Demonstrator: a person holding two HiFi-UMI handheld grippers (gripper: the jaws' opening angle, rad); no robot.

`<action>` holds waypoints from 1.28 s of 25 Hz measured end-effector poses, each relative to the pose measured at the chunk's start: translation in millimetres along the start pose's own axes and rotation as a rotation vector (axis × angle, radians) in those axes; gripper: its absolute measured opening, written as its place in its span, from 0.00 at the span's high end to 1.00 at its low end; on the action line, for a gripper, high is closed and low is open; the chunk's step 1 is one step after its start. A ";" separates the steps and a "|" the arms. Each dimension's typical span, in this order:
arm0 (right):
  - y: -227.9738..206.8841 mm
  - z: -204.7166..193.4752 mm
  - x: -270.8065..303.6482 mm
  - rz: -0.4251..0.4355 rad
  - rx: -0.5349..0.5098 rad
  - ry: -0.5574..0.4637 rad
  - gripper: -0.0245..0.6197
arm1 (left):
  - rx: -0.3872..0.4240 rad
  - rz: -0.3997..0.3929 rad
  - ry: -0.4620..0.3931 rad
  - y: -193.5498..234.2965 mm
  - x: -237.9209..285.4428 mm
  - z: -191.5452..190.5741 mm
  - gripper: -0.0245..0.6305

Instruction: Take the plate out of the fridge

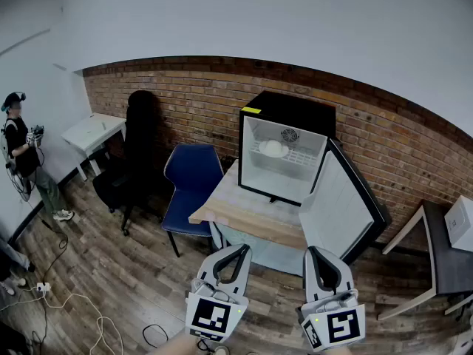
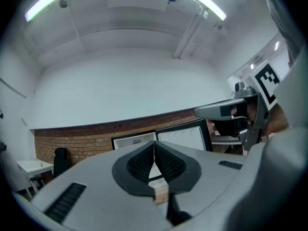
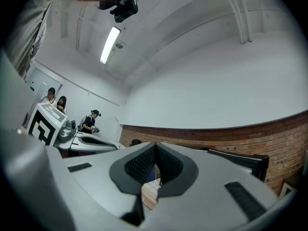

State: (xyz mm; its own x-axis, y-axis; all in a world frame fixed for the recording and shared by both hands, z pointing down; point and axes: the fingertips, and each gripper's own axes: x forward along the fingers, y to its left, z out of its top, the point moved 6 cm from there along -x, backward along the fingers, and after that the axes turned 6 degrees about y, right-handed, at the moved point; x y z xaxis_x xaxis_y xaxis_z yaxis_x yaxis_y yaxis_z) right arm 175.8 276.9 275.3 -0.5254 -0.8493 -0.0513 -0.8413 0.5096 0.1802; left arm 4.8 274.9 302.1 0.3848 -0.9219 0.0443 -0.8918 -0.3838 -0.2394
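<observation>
one round white plate is lying flat on the white wire shelf inside the single small black fridge, slightly right of the frame's centre in the head view. the boxy fridge is showing a smooth white lining, and its one door is hanging wide open toward the lower right. the fridge is sitting on a pale wooden tabletop with a straight front edge. two chairs are standing to the left of it: a padded blue chair just beside the table and a tall black chair further left. behind them a rough red brick wall is curving across the frame, and a white desk and one person are showing at the far left, above a dark plank floor. at the bottom edge, well apart from the fridge, two grey grippers are pointing toward it. the left gripper is holding its ribbed black pads pressed together with nothing between them, and the right gripper is likewise keeping its pads closed and empty.
</observation>
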 end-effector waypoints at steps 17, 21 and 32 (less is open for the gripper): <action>-13.9 -10.1 11.9 -0.006 0.051 -0.024 0.92 | 0.002 0.049 -0.002 -8.6 16.8 7.2 0.93; -19.7 -16.9 16.2 0.007 0.055 -0.017 0.92 | 0.001 0.079 0.000 -12.6 21.5 9.1 0.93; -28.0 -33.5 32.7 0.047 0.047 -0.009 0.92 | 0.015 0.137 0.010 -13.0 35.4 -0.6 0.93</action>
State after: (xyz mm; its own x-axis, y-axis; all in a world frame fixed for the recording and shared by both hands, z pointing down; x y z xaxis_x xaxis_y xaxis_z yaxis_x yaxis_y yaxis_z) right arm 186.5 230.2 301.5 -0.5656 -0.8230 -0.0532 -0.8205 0.5551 0.1366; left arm 29.9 247.3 307.4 0.2577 -0.9660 0.0197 -0.9321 -0.2540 -0.2581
